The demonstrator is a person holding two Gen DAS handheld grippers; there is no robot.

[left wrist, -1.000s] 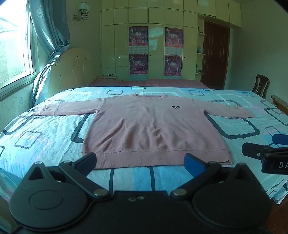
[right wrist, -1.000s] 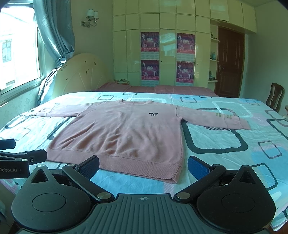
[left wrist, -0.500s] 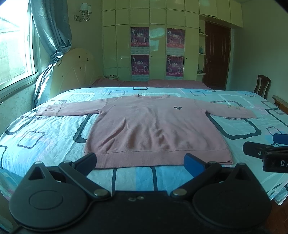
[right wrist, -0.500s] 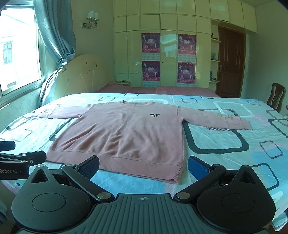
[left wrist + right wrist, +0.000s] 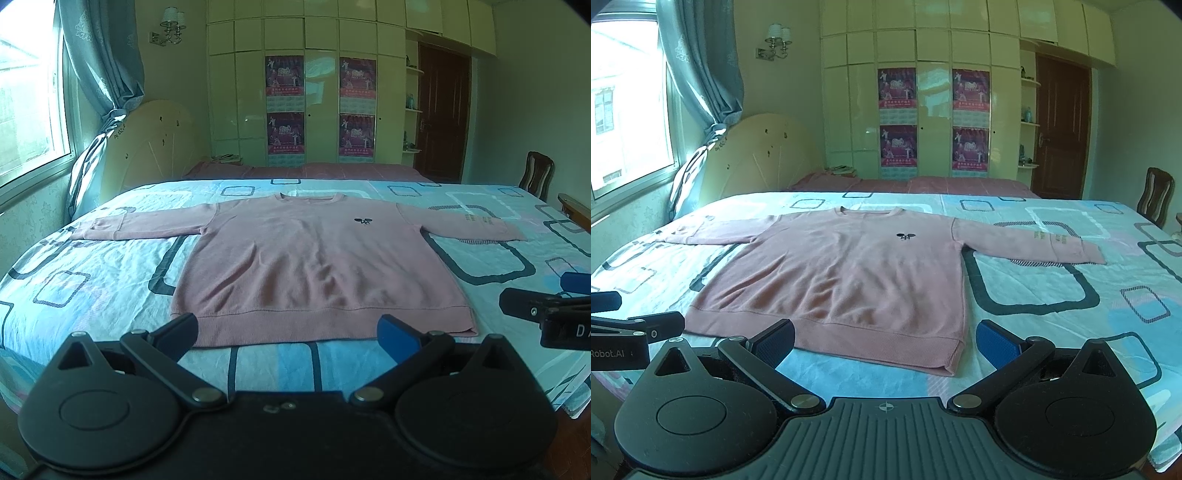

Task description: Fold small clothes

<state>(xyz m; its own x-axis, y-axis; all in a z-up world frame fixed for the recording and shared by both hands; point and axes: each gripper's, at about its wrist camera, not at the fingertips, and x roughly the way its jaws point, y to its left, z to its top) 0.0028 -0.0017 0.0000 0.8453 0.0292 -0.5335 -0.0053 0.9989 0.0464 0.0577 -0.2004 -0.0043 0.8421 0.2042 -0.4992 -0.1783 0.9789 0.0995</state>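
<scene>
A pink long-sleeved sweater [image 5: 314,266] lies flat and face up on the bed, both sleeves spread out, hem toward me. It also shows in the right wrist view [image 5: 846,273]. My left gripper [image 5: 288,332] is open and empty, hovering just before the hem's middle. My right gripper [image 5: 886,338] is open and empty, near the hem's right corner. The right gripper's side shows at the left wrist view's right edge [image 5: 543,314]. The left gripper's side shows at the right wrist view's left edge [image 5: 631,332].
The bed [image 5: 92,280] has a light blue sheet with rounded square prints. A cream headboard [image 5: 151,144] and a curtained window stand at the left. A wardrobe wall with posters [image 5: 321,107] is behind. A wooden chair [image 5: 537,179] and a dark door are at the right.
Both grippers have drawn slightly back and up, so the sweater sits a little lower and smaller in view. The sweater has not moved. Both grippers stay open.
</scene>
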